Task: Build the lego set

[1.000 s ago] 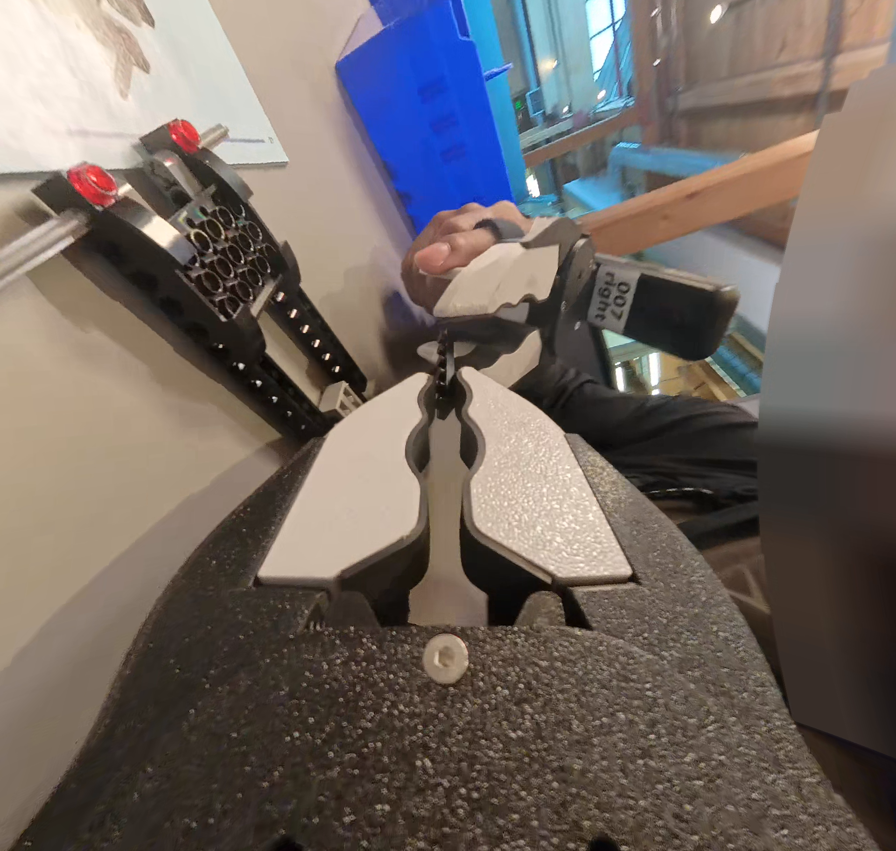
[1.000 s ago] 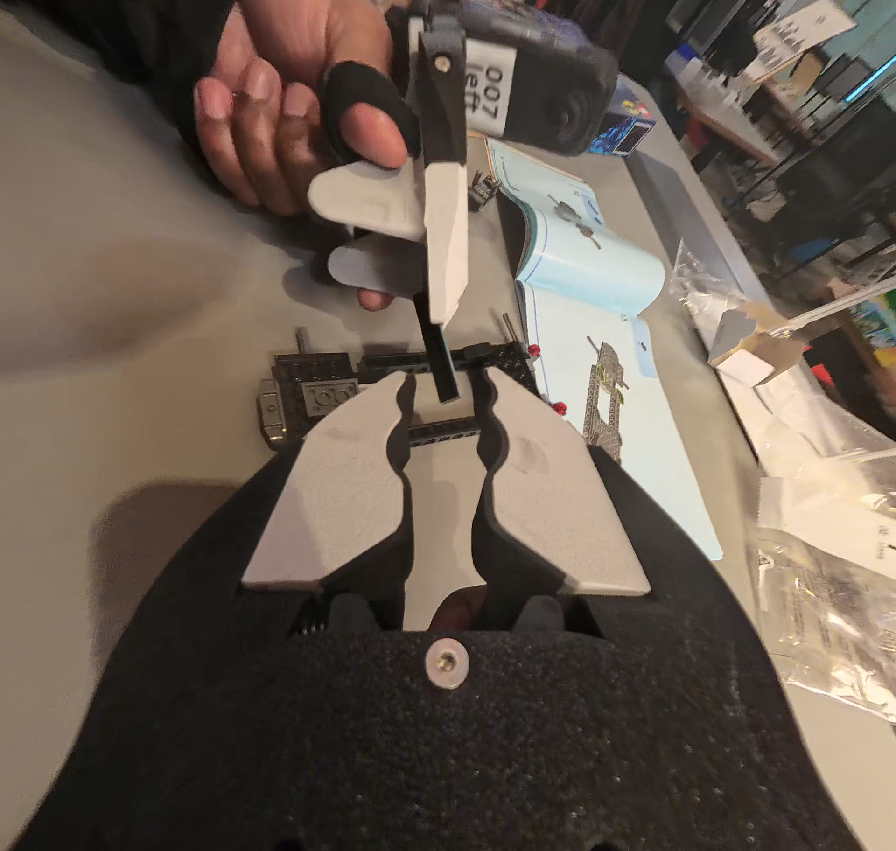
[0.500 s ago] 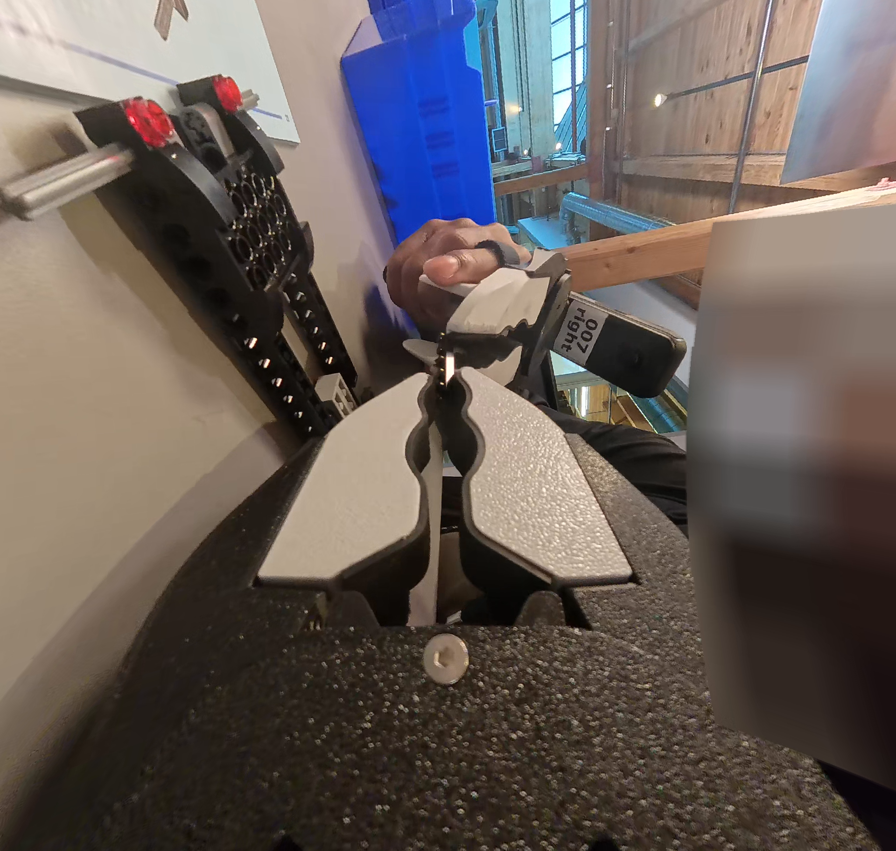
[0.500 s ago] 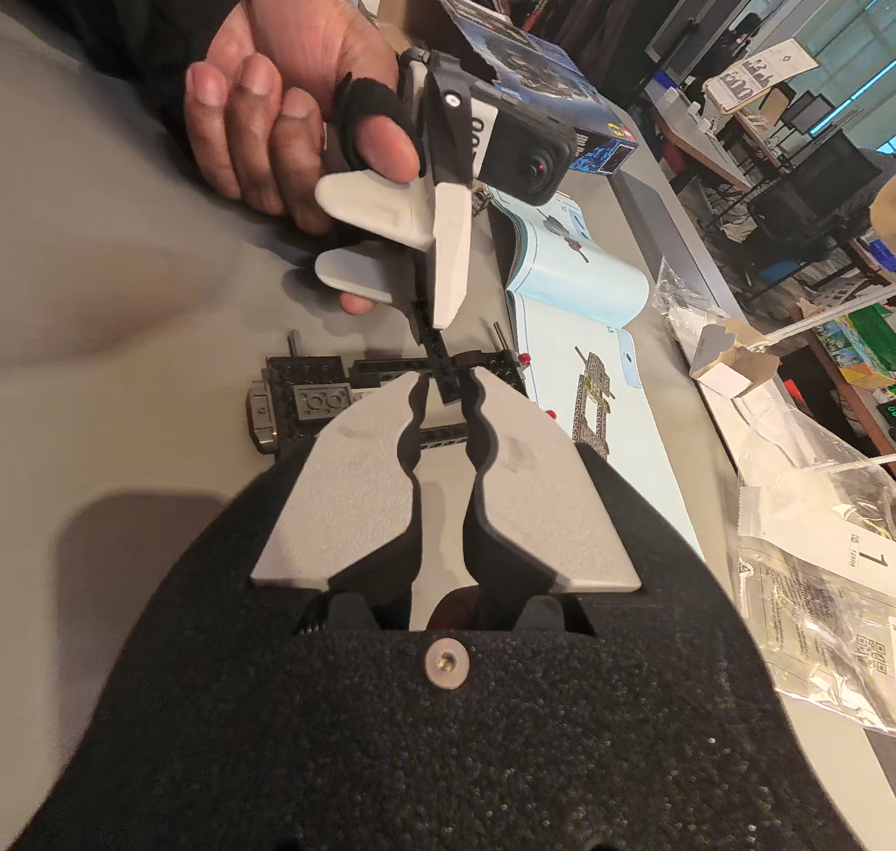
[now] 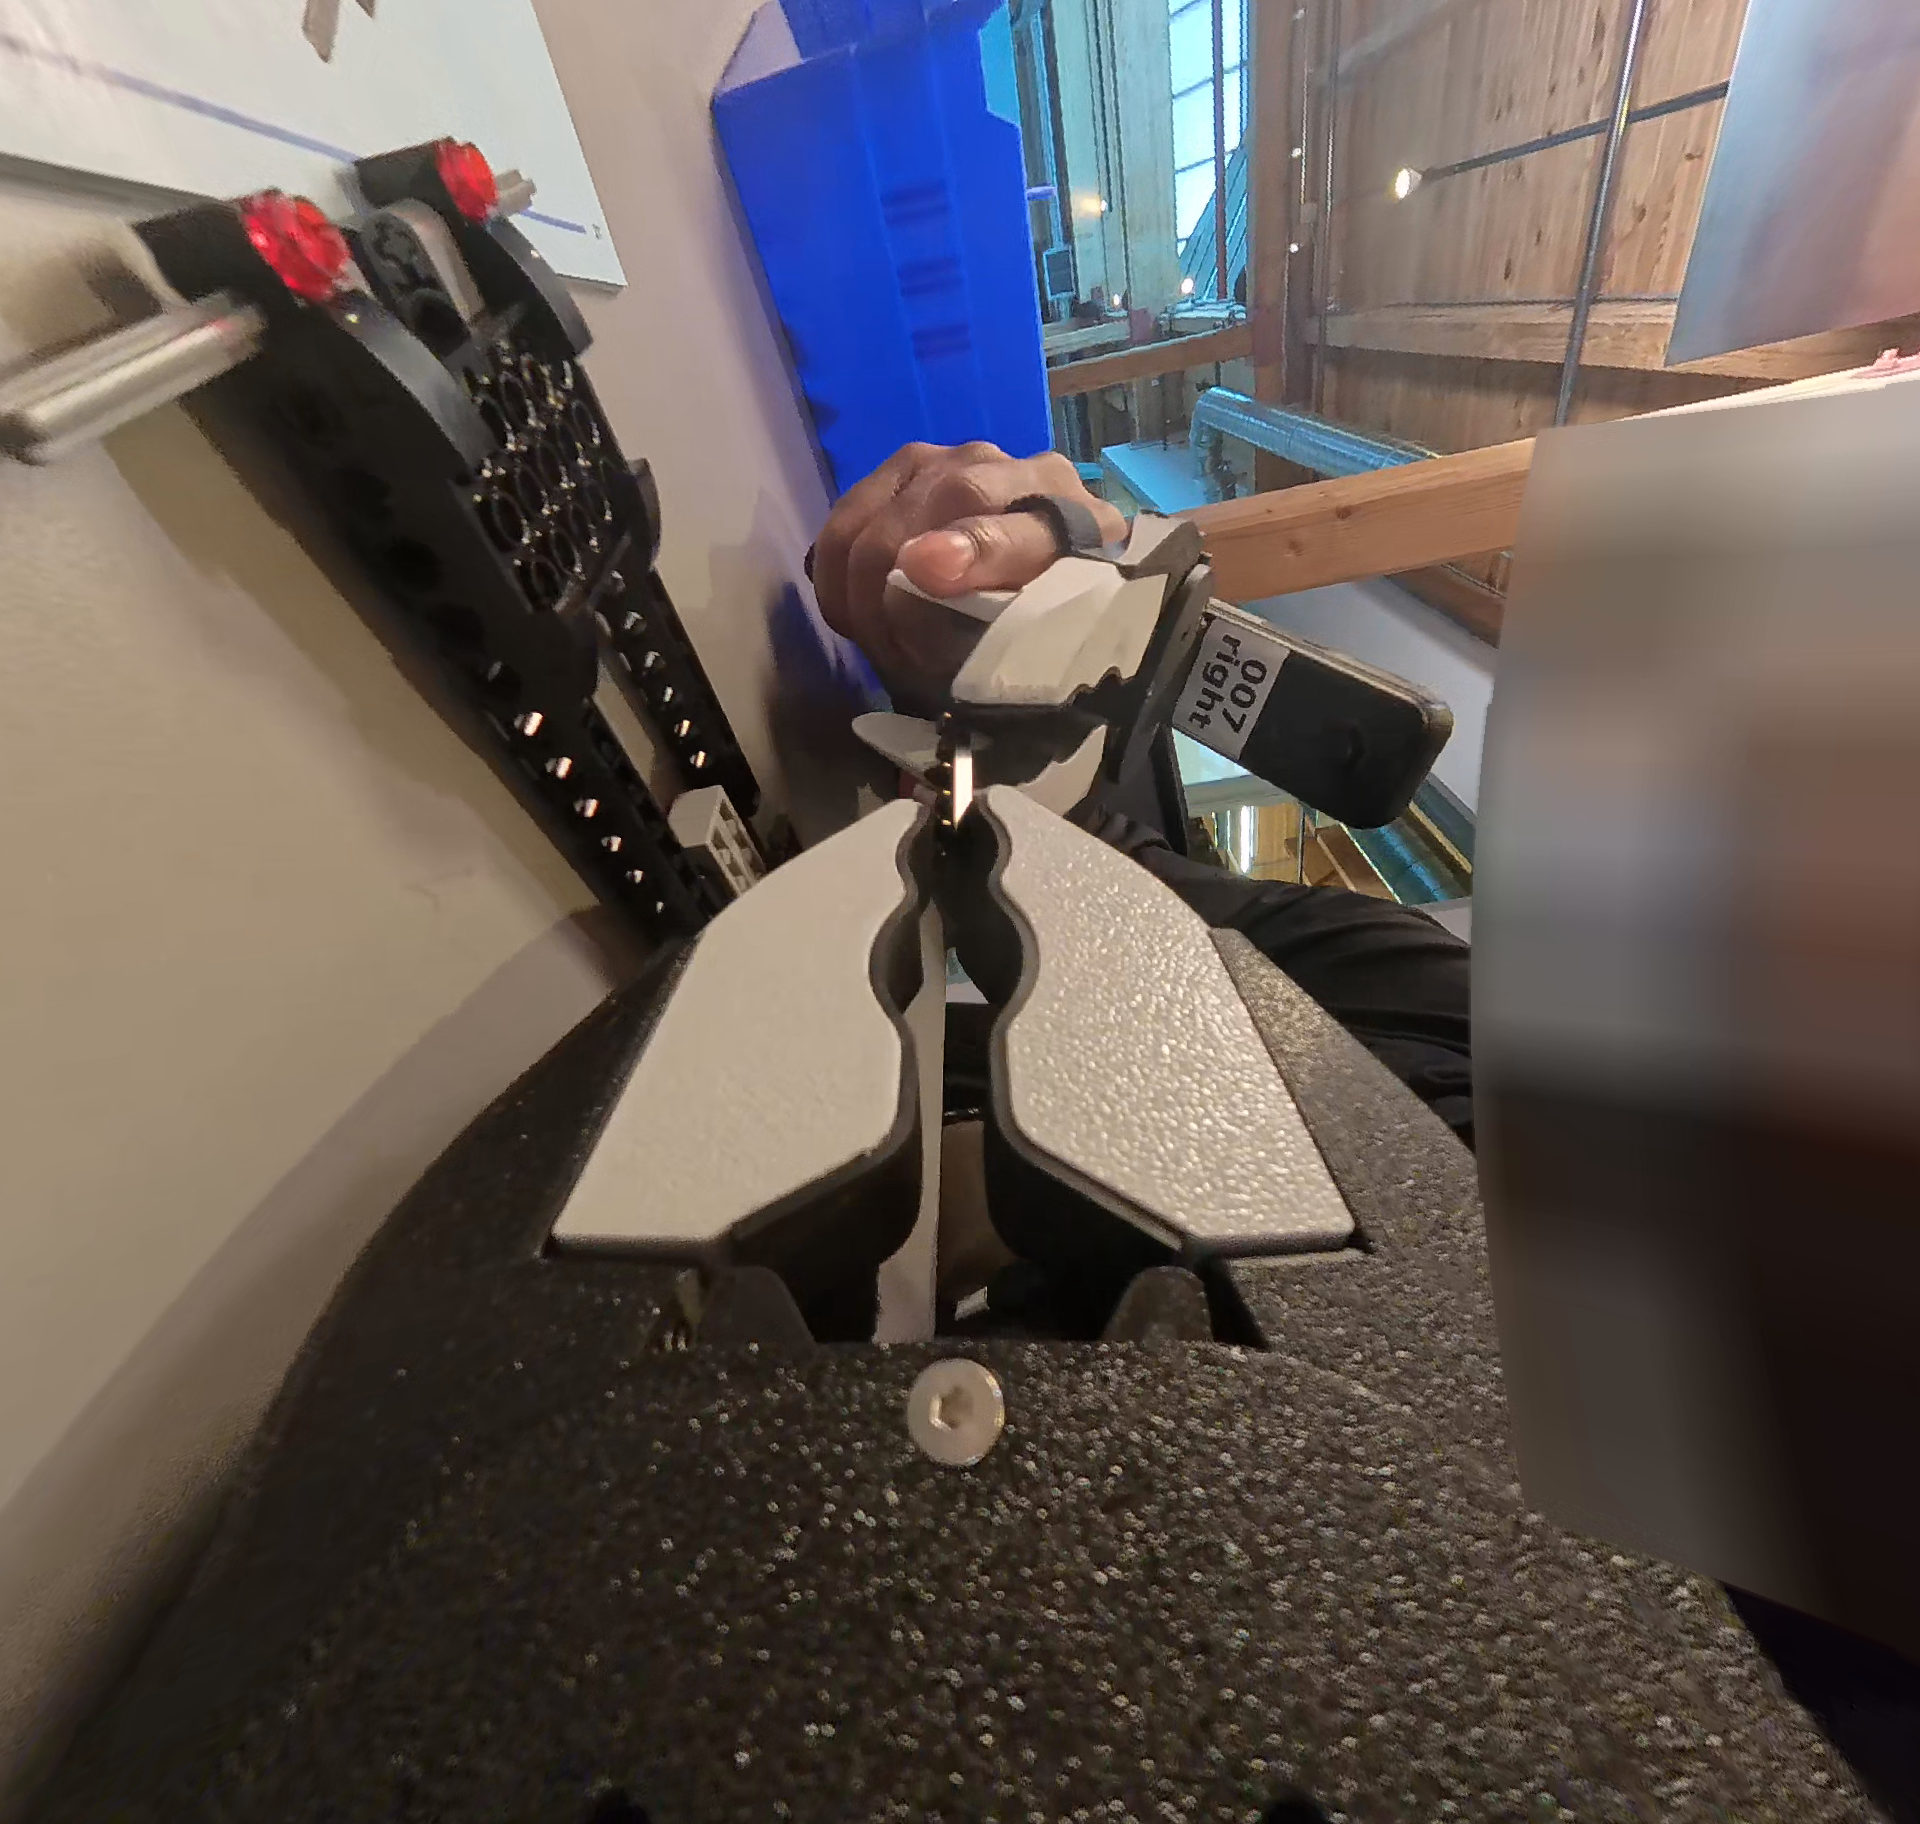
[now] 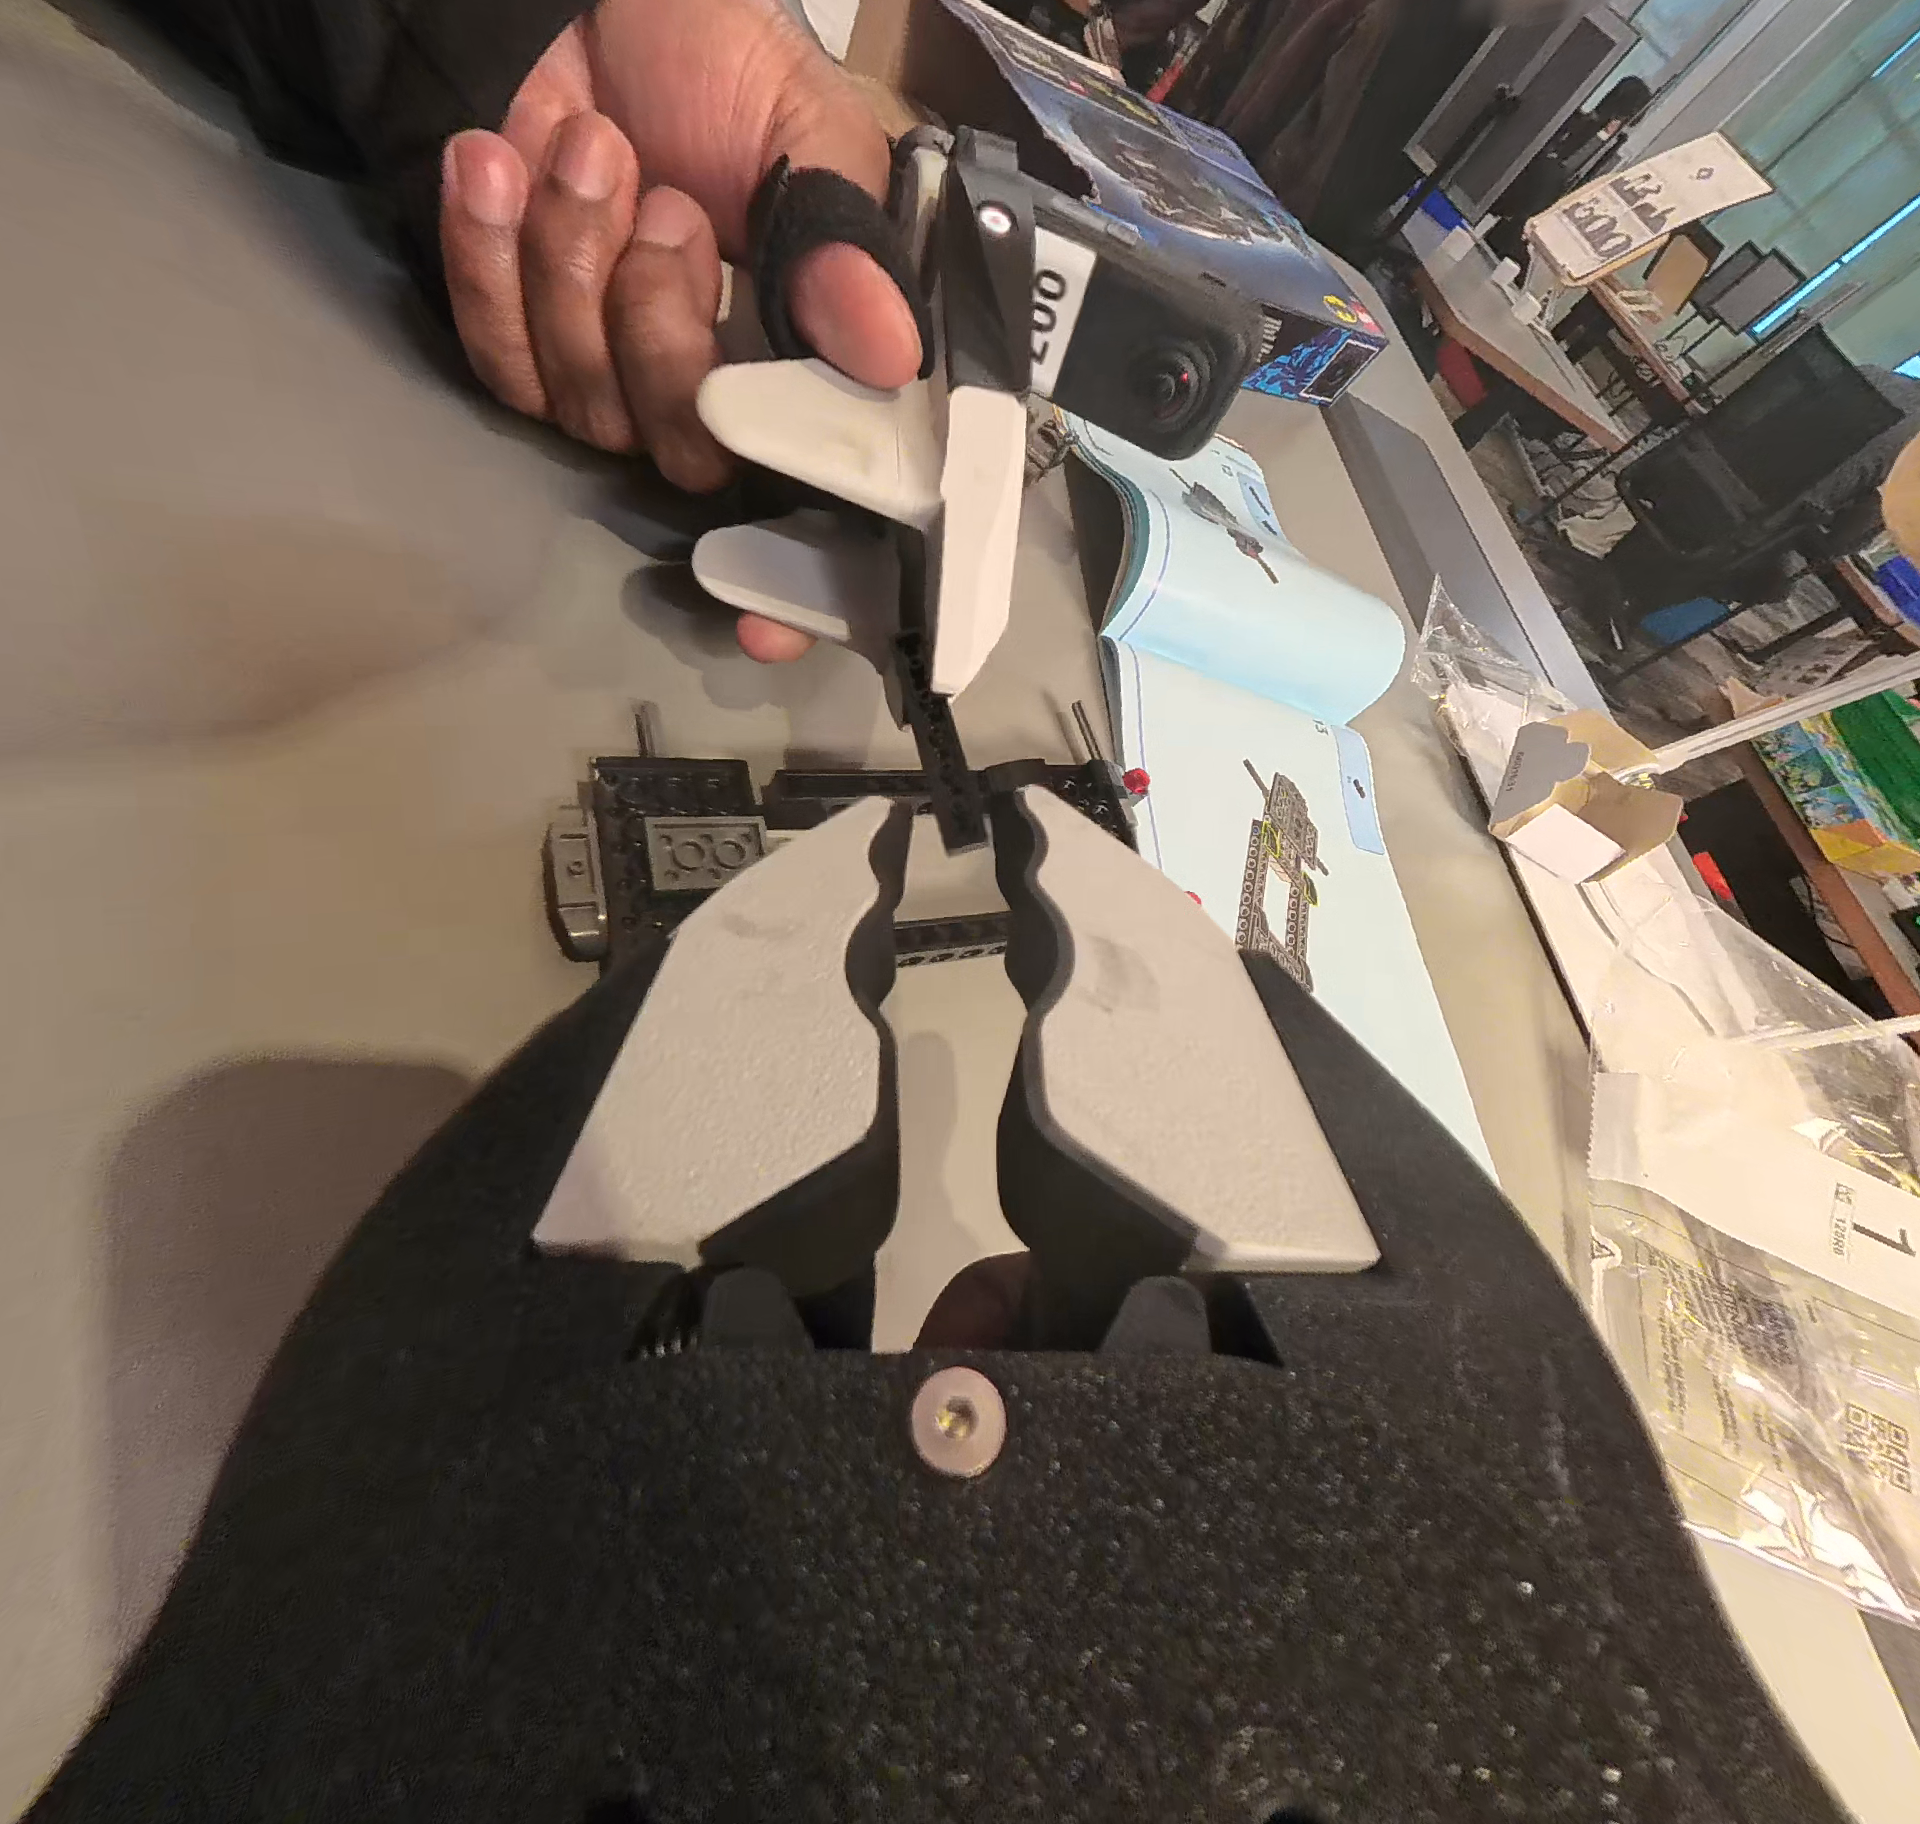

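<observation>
The left gripper [image 6: 940, 673] is clamped on a thin black perforated plastic beam [image 6: 935, 746], jaws pressed on its upper part. The beam's lower end hangs between the right gripper's [image 6: 951, 818] parted jaws — they stand apart from it, not pressing. Beneath, on the grey worktop [image 6: 260, 631], lies a black brick-built frame with red studs [image 6: 675, 839], beside an open pale-blue instruction booklet [image 6: 1247, 621] — clear plastic bags [image 6: 1756, 1338] lie well apart.
</observation>
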A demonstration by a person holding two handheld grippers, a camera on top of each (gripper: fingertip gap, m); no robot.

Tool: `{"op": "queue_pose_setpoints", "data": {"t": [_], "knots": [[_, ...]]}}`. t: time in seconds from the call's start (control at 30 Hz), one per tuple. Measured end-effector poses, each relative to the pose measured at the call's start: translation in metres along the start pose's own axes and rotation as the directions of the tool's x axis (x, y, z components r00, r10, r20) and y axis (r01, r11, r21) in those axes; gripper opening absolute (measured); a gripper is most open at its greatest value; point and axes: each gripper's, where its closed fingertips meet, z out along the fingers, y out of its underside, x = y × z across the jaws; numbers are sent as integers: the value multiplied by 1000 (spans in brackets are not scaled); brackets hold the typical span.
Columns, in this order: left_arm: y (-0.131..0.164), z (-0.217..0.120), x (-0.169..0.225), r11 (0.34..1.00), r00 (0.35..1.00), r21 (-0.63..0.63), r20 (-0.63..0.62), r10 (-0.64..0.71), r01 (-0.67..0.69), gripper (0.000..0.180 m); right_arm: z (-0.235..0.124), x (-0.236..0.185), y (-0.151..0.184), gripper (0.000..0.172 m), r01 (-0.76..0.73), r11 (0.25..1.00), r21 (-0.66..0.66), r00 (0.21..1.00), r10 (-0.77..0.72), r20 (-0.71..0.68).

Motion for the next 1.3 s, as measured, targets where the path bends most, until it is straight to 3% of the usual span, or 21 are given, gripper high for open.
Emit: {"op": "queue_pose_setpoints", "data": {"t": [0.13,0.27,0.4,0.53,0.67,0.77,0.93,1.03,1.2,1.3], "knots": [[5,3,4,1000,1000,-25,-19,9,-10,6,0,-1,-3,10,42,999,11,999,-42,-16],[1,1,0,999,999,-20,18,41,-41,6,2,-2,0,9,-7,1000,0,1000,7,11],[-5,-7,6,946,942,-63,90,322,-318,18,5,-1,8,9,-160,986,-47,984,163,77],[-5,-11,6,749,726,-176,183,662,-639,19,4,-4,6,8,-292,955,-54,941,297,164],[0,-10,-5,509,453,-340,233,860,-791,24,4,-9,9,8,-322,942,-93,918,335,211],[7,-5,-3,385,332,-382,198,922,-840,26,4,-17,14,8,-290,947,-140,918,317,239],[17,-2,-21,265,197,-527,183,963,-807,17,5,-22,14,9,-266,952,-149,921,297,254],[14,-2,-29,255,162,-564,210,964,-785,9,6,-21,16,9,-261,952,-159,923,294,248],[11,-6,-40,358,240,-593,271,932,-721,8,7,-12,33,20,-249,940,-234,942,291,168],[12,-6,-44,368,251,-611,271,929,-701,8,4,-12,39,20,-257,930,-261,938,305,164]]}}
